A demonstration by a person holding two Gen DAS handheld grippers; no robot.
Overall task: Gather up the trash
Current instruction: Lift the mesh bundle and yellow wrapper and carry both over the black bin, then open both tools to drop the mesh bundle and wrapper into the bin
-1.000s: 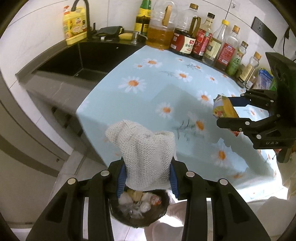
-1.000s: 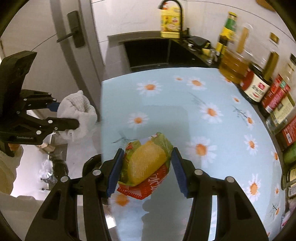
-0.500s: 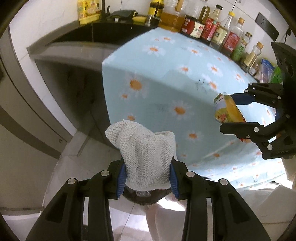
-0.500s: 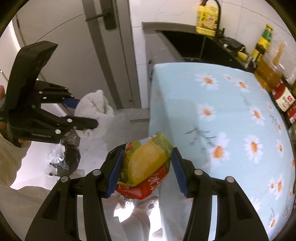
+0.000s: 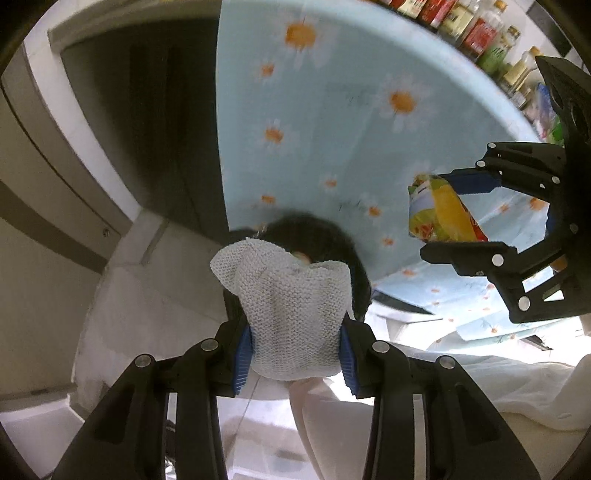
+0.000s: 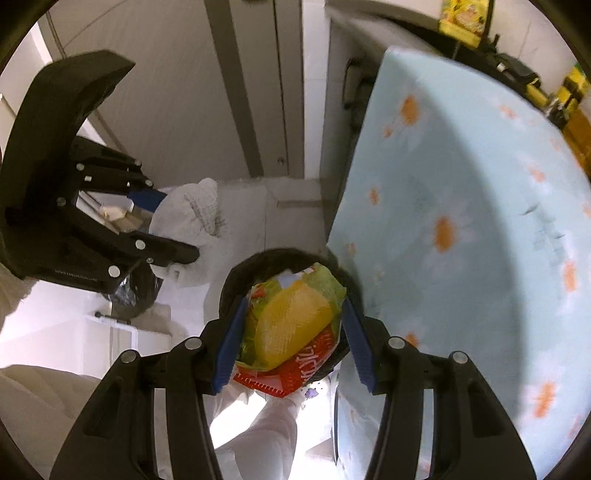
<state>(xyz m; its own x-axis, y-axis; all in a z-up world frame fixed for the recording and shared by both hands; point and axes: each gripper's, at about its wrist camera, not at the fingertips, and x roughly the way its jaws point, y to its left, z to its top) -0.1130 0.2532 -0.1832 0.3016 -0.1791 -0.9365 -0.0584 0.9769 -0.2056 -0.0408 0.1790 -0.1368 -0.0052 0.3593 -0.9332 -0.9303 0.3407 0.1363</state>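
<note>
My left gripper (image 5: 293, 345) is shut on a crumpled white knitted cloth (image 5: 291, 310), held above a black trash bin (image 5: 325, 236) on the floor beside the counter. My right gripper (image 6: 293, 336) is shut on a green, yellow and red snack packet (image 6: 291, 325), held right over the same black bin (image 6: 266, 262). The right gripper with the packet (image 5: 443, 214) also shows at the right of the left wrist view. The left gripper with the cloth (image 6: 188, 214) shows at the left of the right wrist view.
A counter covered in a light blue daisy cloth (image 5: 332, 110) stands just behind the bin; it also shows in the right wrist view (image 6: 480, 221). Sauce bottles (image 5: 476, 33) line its far edge. A grey door (image 6: 236, 92) and white floor tiles (image 6: 291, 210) lie beyond.
Both grippers have moved off the counter and down toward the floor. The bin now lies directly under the packet and just beyond the cloth. Both grips are unchanged.
</note>
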